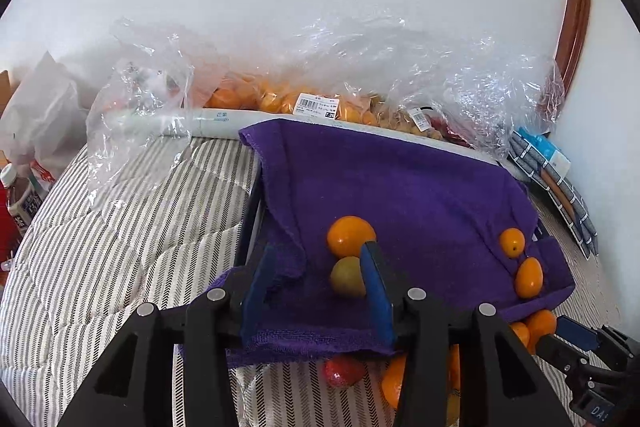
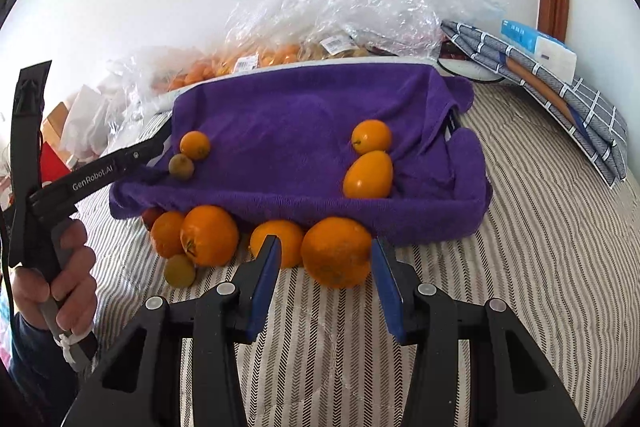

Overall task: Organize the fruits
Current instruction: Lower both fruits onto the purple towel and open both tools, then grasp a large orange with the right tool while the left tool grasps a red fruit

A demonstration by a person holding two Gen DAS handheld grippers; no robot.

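A tray lined with a purple towel point(image 1: 400, 187) point(image 2: 304, 119) sits on the striped bedding. In it lie a small orange point(image 1: 351, 235) point(image 2: 195, 145) with a greenish-brown fruit point(image 1: 347, 275) point(image 2: 181, 166) at one end, and two oranges point(image 2: 371, 135) point(image 2: 368, 175) at the other. My left gripper point(image 1: 320, 267) is open over the tray's near end, its right finger beside the greenish fruit. My right gripper point(image 2: 326, 257) is open around a large orange point(image 2: 338, 253) on the bedding in front of the tray. Other oranges point(image 2: 209, 235) point(image 2: 280, 241) and a small greenish fruit point(image 2: 179, 270) lie beside it.
Clear plastic bags point(image 1: 280, 99) point(image 2: 340, 19) of small orange fruit lie behind the tray against the white wall. Folded checked cloths point(image 2: 560, 99) and a blue-white box point(image 2: 538, 47) sit at the right. A bottle point(image 1: 16, 195) and white bag point(image 1: 40, 115) stand far left. A red fruit point(image 1: 344, 371) lies under the towel's edge.
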